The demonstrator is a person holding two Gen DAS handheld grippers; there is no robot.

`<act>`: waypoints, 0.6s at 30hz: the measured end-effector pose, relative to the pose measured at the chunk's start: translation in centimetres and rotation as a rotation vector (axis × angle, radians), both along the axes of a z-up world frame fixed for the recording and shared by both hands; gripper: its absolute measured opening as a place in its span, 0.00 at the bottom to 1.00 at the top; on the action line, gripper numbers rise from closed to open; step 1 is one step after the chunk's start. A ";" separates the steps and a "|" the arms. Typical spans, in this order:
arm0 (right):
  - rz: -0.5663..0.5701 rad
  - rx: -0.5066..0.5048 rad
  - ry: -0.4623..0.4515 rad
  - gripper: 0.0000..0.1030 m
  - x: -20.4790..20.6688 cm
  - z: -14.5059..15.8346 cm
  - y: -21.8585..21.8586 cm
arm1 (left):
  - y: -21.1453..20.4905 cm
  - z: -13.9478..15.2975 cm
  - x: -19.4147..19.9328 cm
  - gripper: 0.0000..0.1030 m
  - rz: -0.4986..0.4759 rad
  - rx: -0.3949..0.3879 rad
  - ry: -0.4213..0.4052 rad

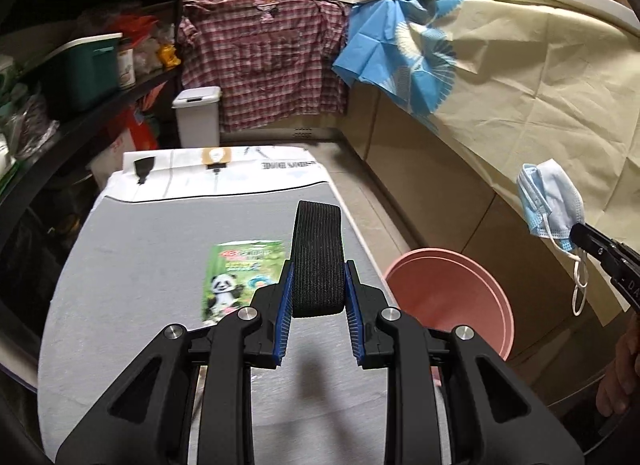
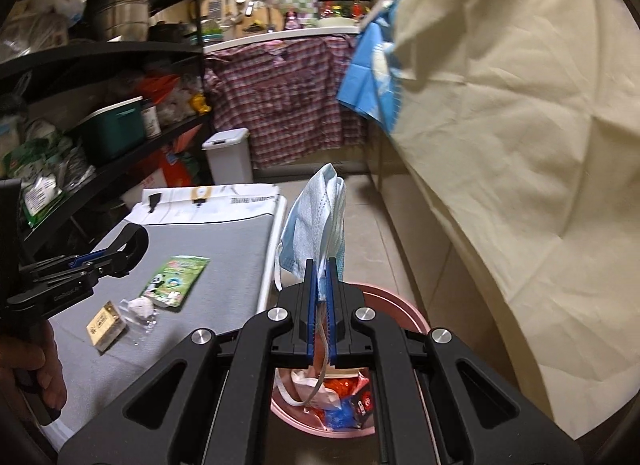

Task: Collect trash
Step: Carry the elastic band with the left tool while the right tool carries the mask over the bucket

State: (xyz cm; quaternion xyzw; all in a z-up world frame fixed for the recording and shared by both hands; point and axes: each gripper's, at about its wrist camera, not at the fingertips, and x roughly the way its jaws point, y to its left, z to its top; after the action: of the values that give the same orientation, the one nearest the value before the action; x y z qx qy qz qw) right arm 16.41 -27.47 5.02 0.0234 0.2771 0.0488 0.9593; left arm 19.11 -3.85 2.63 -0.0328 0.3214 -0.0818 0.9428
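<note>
Grey cloth covers the table (image 1: 132,273), which stands in a narrow kitchen between black shelves (image 2: 100,49) and a counter draped in cream fabric (image 2: 520,145); a plaid shirt (image 1: 264,61) hangs at the far end, with a white lidded bin (image 1: 198,117) below it.

Beside the table's edge, on the counter side, sits a pink bucket (image 2: 412,313) on the floor. Wrappers in red, blue and white already lie inside it.

Right gripper (image 2: 321,289) hangs directly above the bucket, its blue pads pressed together on a blue face mask (image 2: 316,221). Most of the mask stands up past the fingertips, and its white ear loop dangles down toward the bucket's opening.

Left gripper (image 1: 319,293) is over the table, near the edge closest to the bucket. Its jaws are clamped on a black elastic band (image 1: 318,253), a loop that rises upright beyond the pads.

On the table, a green panda packet (image 1: 240,277) lies flat just beside the left gripper, farther from the bucket. From the right wrist view, a crumpled white wrapper (image 2: 140,309) touches the packet's near end, and a small tan box (image 2: 106,323) lies just beyond that, farther again from the bucket.
</note>
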 end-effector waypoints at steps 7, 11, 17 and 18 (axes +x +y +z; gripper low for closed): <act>-0.043 0.016 0.021 0.05 0.5 -0.8 -1.7 | -3.0 0.1 0.8 0.23 -0.046 -0.007 -0.006; -0.054 0.002 0.034 0.05 0.8 -1.3 -1.7 | -4.8 0.1 1.2 0.23 -0.082 -0.009 -0.013; -0.069 0.007 0.049 0.05 1.2 -1.8 -2.1 | -6.9 -0.3 1.5 0.23 -0.129 -0.001 -0.022; -0.071 0.006 0.051 0.05 1.2 -1.8 -2.2 | -7.1 -0.3 1.6 0.23 -0.135 -0.004 -0.021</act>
State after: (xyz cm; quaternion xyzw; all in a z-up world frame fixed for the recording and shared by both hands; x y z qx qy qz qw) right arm 17.62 -29.67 3.20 0.0375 0.3002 0.0148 0.9530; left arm 20.70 -10.98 2.36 -0.0119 0.3130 -0.1463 0.9384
